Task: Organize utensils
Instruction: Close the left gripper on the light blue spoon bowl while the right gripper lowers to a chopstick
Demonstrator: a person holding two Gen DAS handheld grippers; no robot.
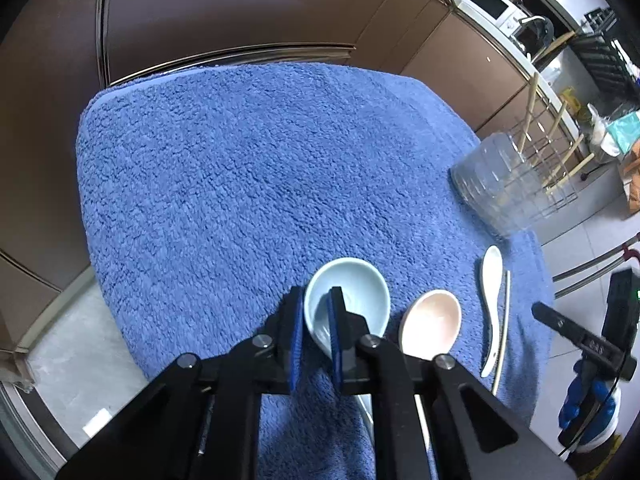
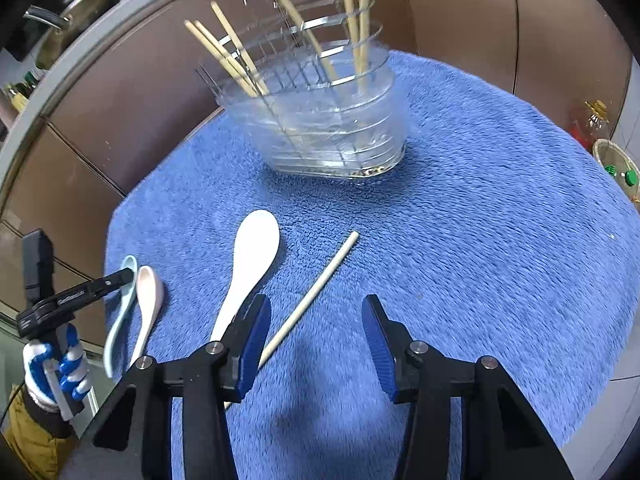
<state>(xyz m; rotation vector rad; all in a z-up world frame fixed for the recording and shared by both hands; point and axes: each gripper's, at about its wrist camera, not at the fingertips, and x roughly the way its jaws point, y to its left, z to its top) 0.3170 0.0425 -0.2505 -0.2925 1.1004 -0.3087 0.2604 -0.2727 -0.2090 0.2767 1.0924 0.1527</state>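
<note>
Left gripper point(image 1: 316, 320) pinched narrow on pale blue spoon point(image 1: 347, 304) rim, for lifting. Right gripper point(image 2: 316, 344) half-wide, empty, chopstick point(image 2: 312, 300) between jaws, unpinched. Clear holder point(image 2: 320, 120) well ahead, awaiting both.

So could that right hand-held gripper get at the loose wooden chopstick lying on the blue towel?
Probably yes. The right hand-held gripper stands open just above the thin wooden chopstick, which lies bare on the fluffy blue towel. Only the white ceramic spoon lies close beside it, not across it.
</note>
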